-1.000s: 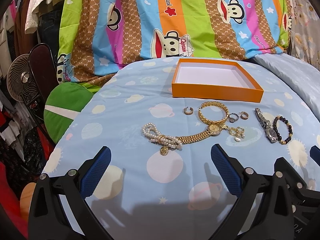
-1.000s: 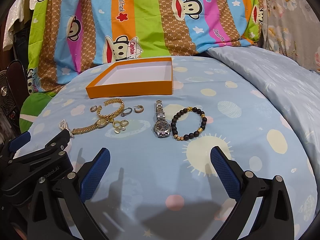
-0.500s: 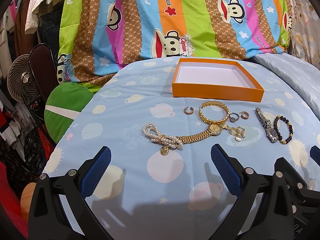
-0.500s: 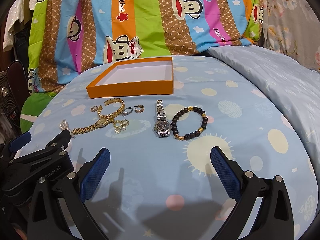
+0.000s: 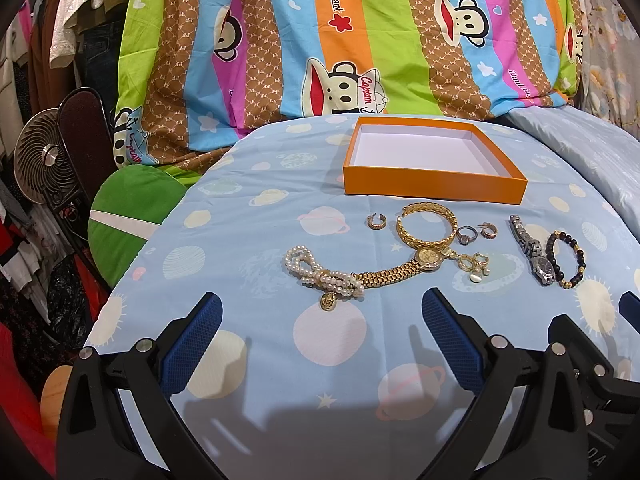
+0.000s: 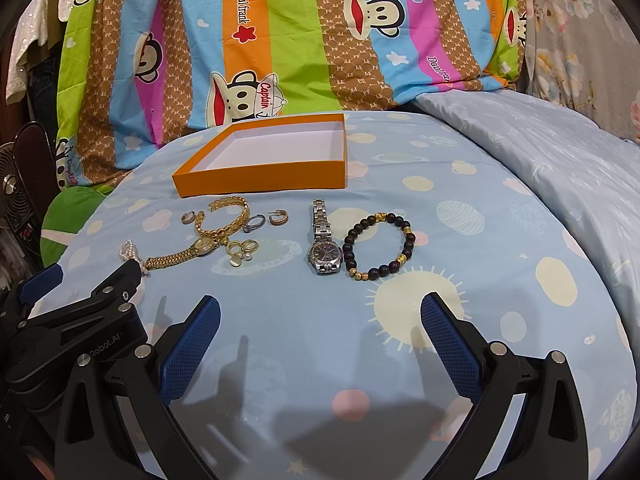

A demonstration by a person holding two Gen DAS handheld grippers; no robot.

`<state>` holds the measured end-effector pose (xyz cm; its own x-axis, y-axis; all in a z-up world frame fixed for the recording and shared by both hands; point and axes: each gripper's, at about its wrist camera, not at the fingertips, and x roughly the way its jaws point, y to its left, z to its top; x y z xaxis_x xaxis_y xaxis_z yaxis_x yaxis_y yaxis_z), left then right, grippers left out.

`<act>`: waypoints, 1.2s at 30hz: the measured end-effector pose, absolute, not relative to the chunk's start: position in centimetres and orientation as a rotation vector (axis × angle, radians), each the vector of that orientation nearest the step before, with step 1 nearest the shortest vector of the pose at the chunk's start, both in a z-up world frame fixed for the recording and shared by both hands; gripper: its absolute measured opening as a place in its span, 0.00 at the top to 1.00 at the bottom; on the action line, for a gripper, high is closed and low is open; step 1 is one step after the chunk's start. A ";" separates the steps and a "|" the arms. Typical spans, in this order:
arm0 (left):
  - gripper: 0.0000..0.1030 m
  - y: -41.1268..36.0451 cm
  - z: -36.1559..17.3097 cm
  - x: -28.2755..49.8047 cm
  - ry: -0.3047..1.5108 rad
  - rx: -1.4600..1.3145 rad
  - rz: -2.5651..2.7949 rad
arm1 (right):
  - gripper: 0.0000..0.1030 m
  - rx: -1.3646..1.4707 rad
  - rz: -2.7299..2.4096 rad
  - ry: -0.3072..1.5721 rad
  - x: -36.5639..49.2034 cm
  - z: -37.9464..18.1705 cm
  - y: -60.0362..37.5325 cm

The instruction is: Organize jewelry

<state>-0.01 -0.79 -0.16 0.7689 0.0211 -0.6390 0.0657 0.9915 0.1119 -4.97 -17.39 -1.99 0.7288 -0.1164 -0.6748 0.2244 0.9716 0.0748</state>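
nothing is in the box [image 5: 432,190] yet; all jewelry [image 5: 426,256] lies just before it. both the left gripper [image 5: 320,340] and right gripper [image 6: 320,340] gape wide, holding nothing.

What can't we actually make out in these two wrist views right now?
- Pearl bracelet: in the right wrist view, mostly hidden behind the left claw's body; whole only in the left wrist view.
- Right claw: in the left wrist view, cut off by the frame edge; only a blue fingertip shows.
- Gold watch and silver watch dials: too small to read.
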 end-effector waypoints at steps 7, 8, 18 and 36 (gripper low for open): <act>0.05 -0.8 -0.2 0.0 0.694 0.131 -0.025 | 0.05 0.156 -0.188 0.731 -5.0 -2.0 -17.4; 0.05 -0.8 -0.2 0.0 0.694 0.132 -0.025 | 0.05 0.156 -0.188 0.731 -4.9 -2.0 -17.3; 0.05 -0.8 -0.2 0.0 0.695 0.132 -0.024 | 0.05 0.160 -0.186 0.731 -5.0 -2.0 -17.4; 0.05 -0.5 -0.4 0.1 0.709 0.107 -0.023 | 0.05 0.208 -0.190 0.726 -5.3 -1.9 -17.9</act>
<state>0.15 -0.51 -0.39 0.7587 0.0150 -0.6512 0.0580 0.9942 0.0905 -5.29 -17.94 -1.90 0.7326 -0.1000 -0.6733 0.2431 0.9623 0.1216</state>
